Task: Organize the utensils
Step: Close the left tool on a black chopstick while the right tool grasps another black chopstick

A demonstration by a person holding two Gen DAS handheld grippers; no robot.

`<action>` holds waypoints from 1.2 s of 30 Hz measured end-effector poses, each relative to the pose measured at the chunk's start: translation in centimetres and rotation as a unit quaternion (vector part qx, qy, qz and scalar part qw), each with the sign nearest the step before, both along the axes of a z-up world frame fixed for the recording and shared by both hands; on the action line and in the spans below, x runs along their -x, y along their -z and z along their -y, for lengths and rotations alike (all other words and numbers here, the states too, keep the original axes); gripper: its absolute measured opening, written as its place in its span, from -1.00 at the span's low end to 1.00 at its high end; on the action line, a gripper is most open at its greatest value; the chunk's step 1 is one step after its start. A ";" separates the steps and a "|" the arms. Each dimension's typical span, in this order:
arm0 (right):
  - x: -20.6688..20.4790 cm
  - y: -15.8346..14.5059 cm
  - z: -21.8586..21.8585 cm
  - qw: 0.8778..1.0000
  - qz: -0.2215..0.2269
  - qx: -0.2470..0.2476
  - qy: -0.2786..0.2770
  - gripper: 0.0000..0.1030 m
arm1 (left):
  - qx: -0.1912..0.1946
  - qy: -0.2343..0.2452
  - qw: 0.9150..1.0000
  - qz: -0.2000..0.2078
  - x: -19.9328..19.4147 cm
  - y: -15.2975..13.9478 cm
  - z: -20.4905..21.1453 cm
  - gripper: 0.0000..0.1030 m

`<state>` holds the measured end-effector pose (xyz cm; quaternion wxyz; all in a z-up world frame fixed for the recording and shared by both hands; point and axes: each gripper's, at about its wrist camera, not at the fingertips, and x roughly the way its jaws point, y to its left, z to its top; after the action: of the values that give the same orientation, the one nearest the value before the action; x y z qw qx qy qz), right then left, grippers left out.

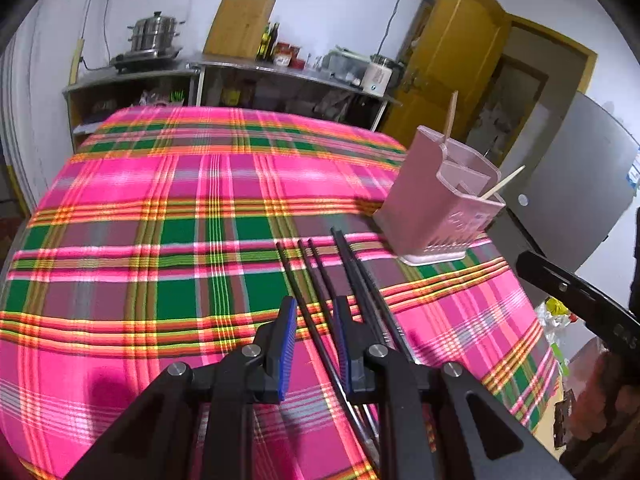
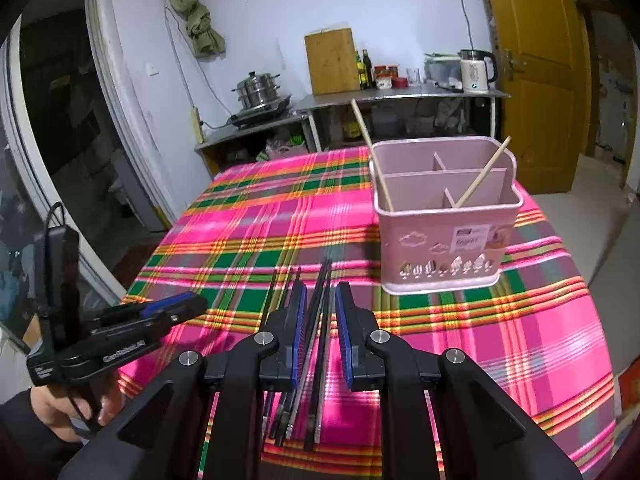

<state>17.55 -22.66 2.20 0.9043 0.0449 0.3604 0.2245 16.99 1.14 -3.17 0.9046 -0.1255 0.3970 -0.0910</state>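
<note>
Several black chopsticks (image 1: pixel 294 272) (image 2: pixel 325 280) lie side by side on the pink plaid tablecloth (image 1: pixel 160 200) (image 2: pixel 260 220), pointing away from me. My left gripper (image 1: pixel 315 308) hovers low over them, open by a narrow gap, with one chopstick running between its blue pads untouched. My right gripper (image 2: pixel 322 292) is open just as narrowly over a pair of chopsticks, with space on both sides. A pink divided utensil holder (image 1: pixel 436 204) (image 2: pixel 440 240) stands just beyond, to the right. It holds two wooden chopsticks (image 1: pixel 451 116) (image 2: pixel 482 174) in separate compartments.
The left gripper (image 2: pixel 176 308) and the hand (image 2: pixel 60 408) holding it appear at the right wrist view's lower left. Behind the table a metal counter (image 2: pixel 400 94) carries a steamer pot (image 2: pixel 258 88), cutting board, bottles and kettle (image 2: pixel 476 70). A yellow door (image 2: pixel 536 80) and grey fridge (image 1: pixel 580 184) stand right.
</note>
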 end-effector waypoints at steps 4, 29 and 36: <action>-0.5 1.2 -0.6 1.000 -0.014 0.002 -0.006 -0.71 | 0.002 -0.005 1.000 -0.020 -1.8 1.8 0.1 -0.65; -4.6 7.8 -5.1 0.995 -0.087 0.010 -0.043 -0.77 | -0.045 -0.012 0.998 -0.041 -5.0 5.7 0.3 -0.79; -6.1 9.3 -7.5 0.993 -0.103 0.017 -0.061 -0.81 | -0.038 -0.020 0.998 -0.048 -4.5 5.6 -2.1 -0.80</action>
<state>23.65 -15.18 -7.10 0.8475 0.0306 0.4573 0.2677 21.45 3.25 -8.75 0.8902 -0.1030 0.4408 -0.0510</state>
